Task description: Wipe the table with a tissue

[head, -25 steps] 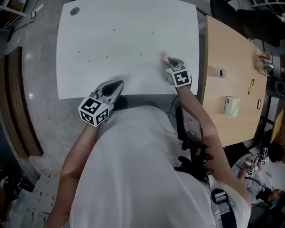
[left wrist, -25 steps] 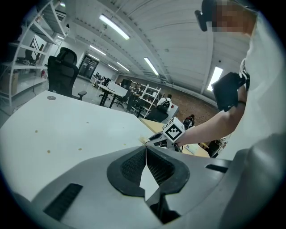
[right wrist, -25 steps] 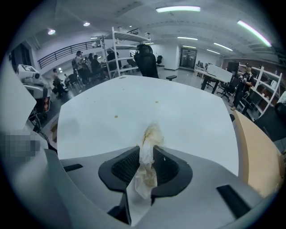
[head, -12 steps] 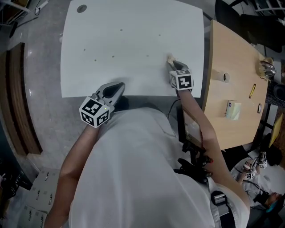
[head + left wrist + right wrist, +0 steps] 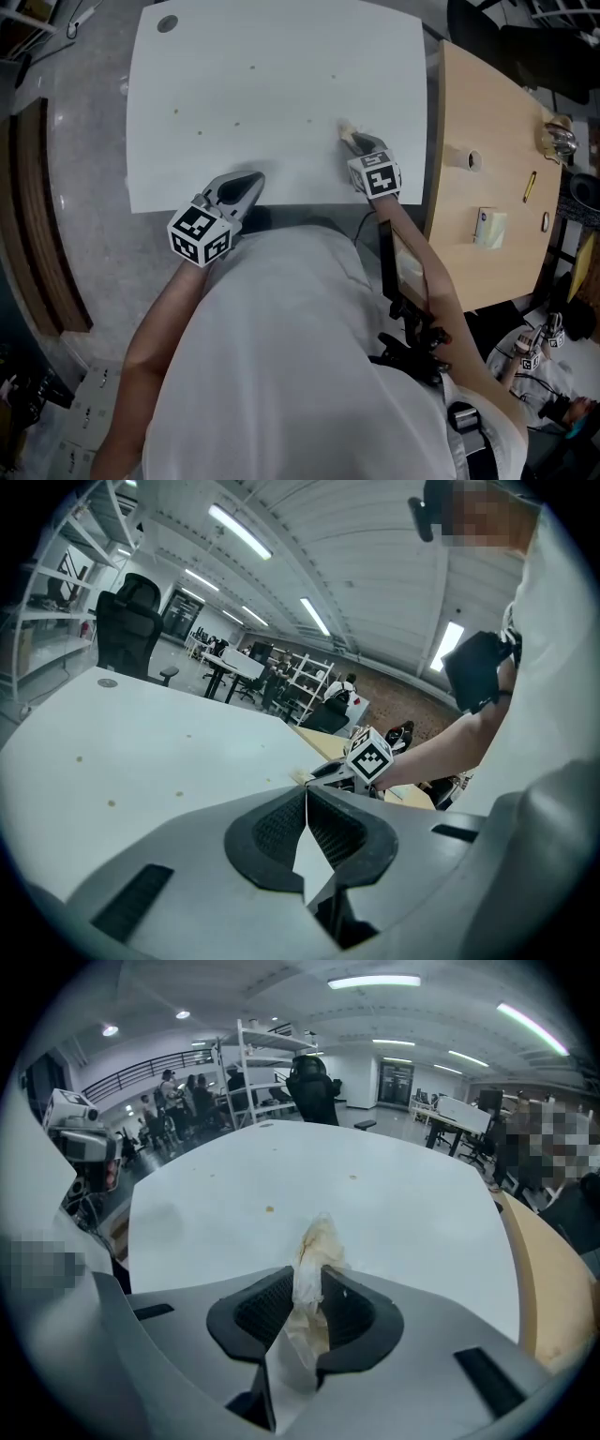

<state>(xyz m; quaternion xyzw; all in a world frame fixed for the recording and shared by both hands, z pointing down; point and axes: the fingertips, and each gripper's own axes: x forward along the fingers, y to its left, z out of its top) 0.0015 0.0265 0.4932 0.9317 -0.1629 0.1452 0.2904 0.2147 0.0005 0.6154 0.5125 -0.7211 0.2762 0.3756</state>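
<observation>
A crumpled, brown-stained tissue (image 5: 314,1251) is clamped between the jaws of my right gripper (image 5: 307,1290). In the head view that right gripper (image 5: 354,142) points down at the white table (image 5: 272,56) near its right front part, with the tissue (image 5: 345,131) tip on the surface. Small brown spots (image 5: 235,123) dot the table, and one spot (image 5: 269,1209) lies ahead of the tissue. My left gripper (image 5: 246,184) rests at the table's front edge. Its jaws are closed together with nothing between them (image 5: 306,797).
A wooden table (image 5: 487,159) adjoins on the right, bearing a tape roll (image 5: 470,159), a small box (image 5: 487,227), a pen (image 5: 528,186) and a metal object (image 5: 558,138). A grey cable hole (image 5: 167,24) marks the white table's far left corner. Office chairs and shelving stand beyond.
My right gripper slid the tissue a short way to the right across the table, then back left. The left gripper stayed put.
</observation>
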